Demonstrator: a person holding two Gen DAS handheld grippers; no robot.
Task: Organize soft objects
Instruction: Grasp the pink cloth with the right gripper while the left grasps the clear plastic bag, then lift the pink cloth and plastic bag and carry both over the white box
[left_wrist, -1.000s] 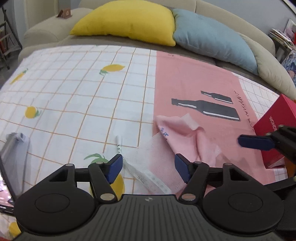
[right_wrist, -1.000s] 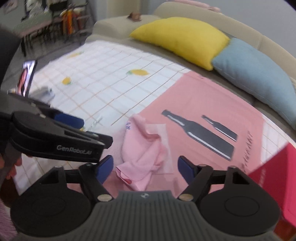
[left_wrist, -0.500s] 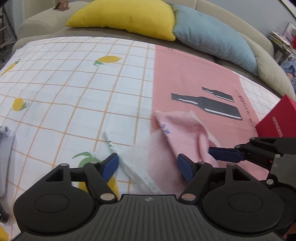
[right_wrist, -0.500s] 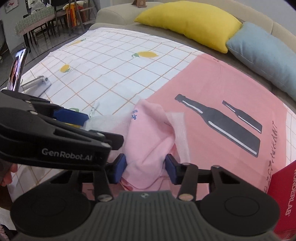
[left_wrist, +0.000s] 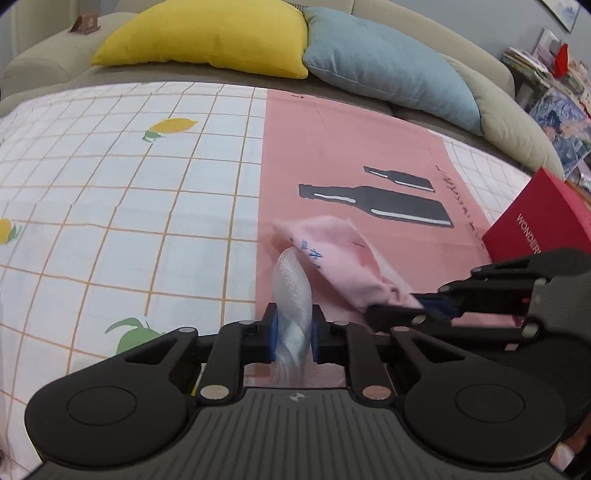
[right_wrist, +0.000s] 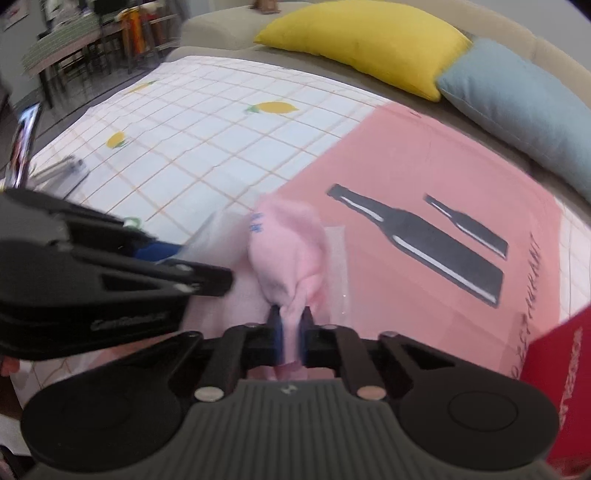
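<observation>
A crumpled pink cloth (left_wrist: 343, 254) with blue lettering lies on the pink part of the tablecloth, partly inside a white see-through mesh bag (left_wrist: 291, 280). My left gripper (left_wrist: 293, 325) is closing, and its blue pads pinch a bunched fold of the mesh. In the right wrist view my right gripper (right_wrist: 290, 325) is shut on the near end of the pink cloth (right_wrist: 286, 243). The left gripper (right_wrist: 166, 254) reaches in from the left there, holding the mesh bag (right_wrist: 218, 236). The right gripper (left_wrist: 424, 306) comes in from the right in the left wrist view.
A red box (left_wrist: 535, 225) stands at the right edge. A yellow cushion (left_wrist: 207, 37) and a blue cushion (left_wrist: 388, 62) rest on the sofa behind. The lemon-check cloth (left_wrist: 110, 184) spreads to the left. A phone on a stand (right_wrist: 22, 147) is at far left.
Both grippers have gone from open to shut: the left on the mesh, now bunched between its pads, the right on the pink cloth after moving down to it.
</observation>
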